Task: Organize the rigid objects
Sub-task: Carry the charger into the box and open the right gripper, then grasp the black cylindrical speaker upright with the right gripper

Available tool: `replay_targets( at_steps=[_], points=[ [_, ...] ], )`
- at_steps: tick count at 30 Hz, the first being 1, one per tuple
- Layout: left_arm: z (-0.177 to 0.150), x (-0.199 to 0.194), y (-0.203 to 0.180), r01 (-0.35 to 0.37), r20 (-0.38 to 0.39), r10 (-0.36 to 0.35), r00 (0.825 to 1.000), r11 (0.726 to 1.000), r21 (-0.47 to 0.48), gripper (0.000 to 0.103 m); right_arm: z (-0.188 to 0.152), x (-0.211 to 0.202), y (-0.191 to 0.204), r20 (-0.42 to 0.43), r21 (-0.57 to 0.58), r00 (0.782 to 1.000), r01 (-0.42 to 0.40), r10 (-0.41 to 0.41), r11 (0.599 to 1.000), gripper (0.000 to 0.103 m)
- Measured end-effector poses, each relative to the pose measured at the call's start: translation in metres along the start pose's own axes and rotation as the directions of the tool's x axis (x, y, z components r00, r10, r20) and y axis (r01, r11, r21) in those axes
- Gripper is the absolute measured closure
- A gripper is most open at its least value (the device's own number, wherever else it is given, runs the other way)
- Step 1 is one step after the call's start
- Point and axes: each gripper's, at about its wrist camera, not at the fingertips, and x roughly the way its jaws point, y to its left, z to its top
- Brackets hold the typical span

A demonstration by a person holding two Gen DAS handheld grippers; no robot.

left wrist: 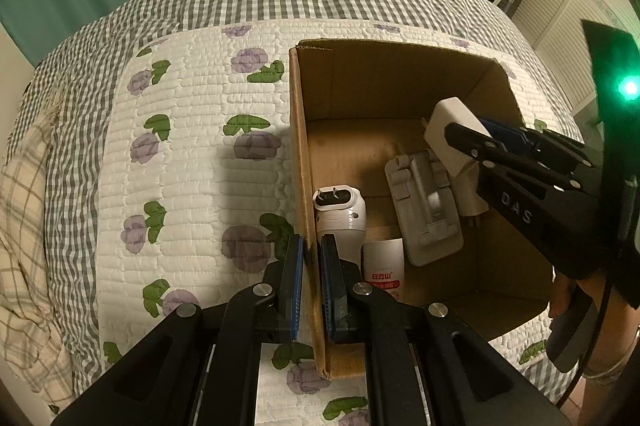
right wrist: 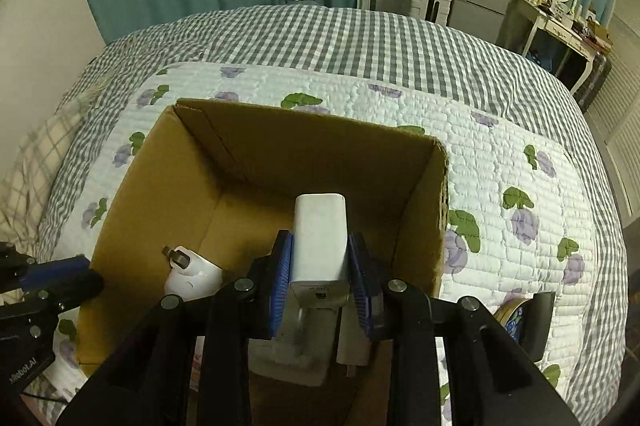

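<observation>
a: left gripper?
b: closed on the box wall, near edge. right gripper pinches a white charger over the open box.
a: room below?
b: far half bare; plug, stand crowd the near side. items under the charger partly hidden.

Left tongs clamped nearly closed; right tongs gripping, angled downward.

The left wrist camera sits low at the left wall of the cardboard box and looks along it across the bed. The right wrist camera looks down into the same box, probably from its near side. Both are close.
</observation>
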Motion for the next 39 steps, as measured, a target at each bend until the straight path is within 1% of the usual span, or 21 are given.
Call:
replay_targets(
  at_steps=[3,4,5,6,8,10,14,17,19,20,22,25,28,32,39],
  points=[
    [0.000,0.001,0.000,-0.007,0.000,0.007,1.000,1.000,0.007,0.095,-0.004,-0.010,-0.006,0.001,0.012,1.000,-0.003,0.003,1.000,0.075],
    [0.000,0.000,-0.001,-0.007,0.000,0.007,1.000,1.000,0.008,0.095,-0.005,-0.018,-0.010,0.014,0.013,1.000,-0.011,0.011,1.000,0.073],
    [0.000,0.001,-0.001,-0.005,0.001,0.005,1.000,1.000,0.007,0.095,-0.005,-0.025,-0.013,0.027,0.013,1.000,-0.011,0.010,1.000,0.064],
    [0.000,0.001,-0.001,-0.006,0.001,0.006,1.000,1.000,0.007,0.095,-0.004,-0.036,-0.019,0.042,0.015,0.999,-0.004,0.003,1.000,0.060],
    [0.000,0.001,-0.002,-0.010,0.000,0.010,1.000,1.000,0.008,0.095,-0.003,-0.059,-0.033,0.063,0.024,0.998,-0.025,0.023,0.999,0.049],
    [0.000,0.001,-0.003,-0.020,0.002,0.019,1.000,1.000,0.016,0.095,-0.003,-0.082,-0.046,0.090,0.031,0.996,-0.004,0.001,1.000,0.043],
    [-0.001,0.000,-0.004,-0.024,0.001,0.024,1.000,1.000,0.017,0.095,-0.011,-0.119,-0.078,0.102,0.032,0.994,0.032,-0.035,0.999,0.036],
    [0.000,0.001,-0.003,-0.025,-0.001,0.025,1.000,1.000,0.015,0.095,-0.028,-0.136,-0.112,0.069,0.053,0.993,0.087,-0.091,0.995,0.036],
    [0.000,0.001,-0.004,-0.028,-0.002,0.028,1.000,0.999,0.017,0.095,-0.040,-0.138,-0.130,0.038,0.054,0.990,0.133,-0.135,0.990,0.036],
    [0.000,0.000,-0.005,-0.029,-0.003,0.029,1.000,0.999,0.018,0.095,-0.049,-0.137,-0.140,0.021,0.053,0.987,0.160,-0.161,0.986,0.036],
    [0.000,0.001,-0.005,-0.030,-0.006,0.030,1.000,0.999,0.019,0.095,-0.066,-0.131,-0.158,-0.014,0.062,0.982,0.187,-0.187,0.980,0.036],
    [0.000,0.001,-0.005,-0.029,-0.009,0.030,1.000,0.999,0.016,0.095,-0.090,-0.113,-0.184,-0.058,0.119,0.982,0.185,-0.179,0.975,0.036],
    [0.000,0.001,-0.005,-0.030,-0.010,0.030,1.000,0.999,0.017,0.095,-0.107,-0.088,-0.200,-0.095,0.121,0.975,0.211,-0.200,0.970,0.036],
    [0.000,0.002,-0.005,-0.033,-0.010,0.033,0.999,0.999,0.022,0.095,-0.117,-0.049,-0.209,-0.167,0.098,0.967,0.208,-0.190,0.973,0.036],
    [0.001,0.003,-0.004,-0.029,-0.013,0.030,0.999,0.999,0.027,0.095,-0.133,-0.005,-0.223,-0.248,0.131,0.955,0.199,-0.162,0.971,0.036]
  ],
)
